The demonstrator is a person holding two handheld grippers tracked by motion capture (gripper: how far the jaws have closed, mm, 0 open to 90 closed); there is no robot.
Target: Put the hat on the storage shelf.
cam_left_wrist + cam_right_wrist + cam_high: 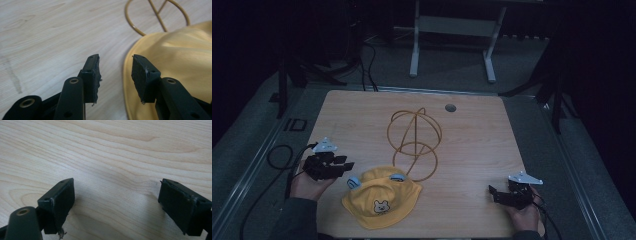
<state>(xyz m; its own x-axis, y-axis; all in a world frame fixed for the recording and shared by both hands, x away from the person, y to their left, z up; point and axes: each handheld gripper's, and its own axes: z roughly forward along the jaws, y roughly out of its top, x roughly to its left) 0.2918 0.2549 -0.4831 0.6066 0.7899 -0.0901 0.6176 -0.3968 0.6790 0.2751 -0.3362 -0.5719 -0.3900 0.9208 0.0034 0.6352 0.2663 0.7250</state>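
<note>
Left gripper [343, 166] sat at the lower left of the high view, held in the person's left hand [307, 184], its black jaws pointing toward the frame's right and stopping just beside the yellow hat [382, 197]. Seen in the left gripper view, its jaws [115, 75] stood part-way spread with nothing between the pads; the gap showed bare wood and the hat's curved edge, and the right-hand jaw hung over the yellow cloth [175, 65] without clearly pressing on it. That hat lay flat at the lower middle of the high view, near the table's [472, 145] front edge, with a small bear face printed on it and two pale blue ears on its upper rim. Just above and to the right of it stood a golden wire stand [414, 142] built of rings, whose lowest ring touched or slipped under the hat's upper edge; the same ring appeared at the top right of the left gripper view [156, 17]. Right gripper [496, 194] rested at the lower right of the high view in the person's right hand [524, 215], well apart from the hat. Its jaws [116, 202] were spread wide over plain wood grain, holding nothing.
</note>
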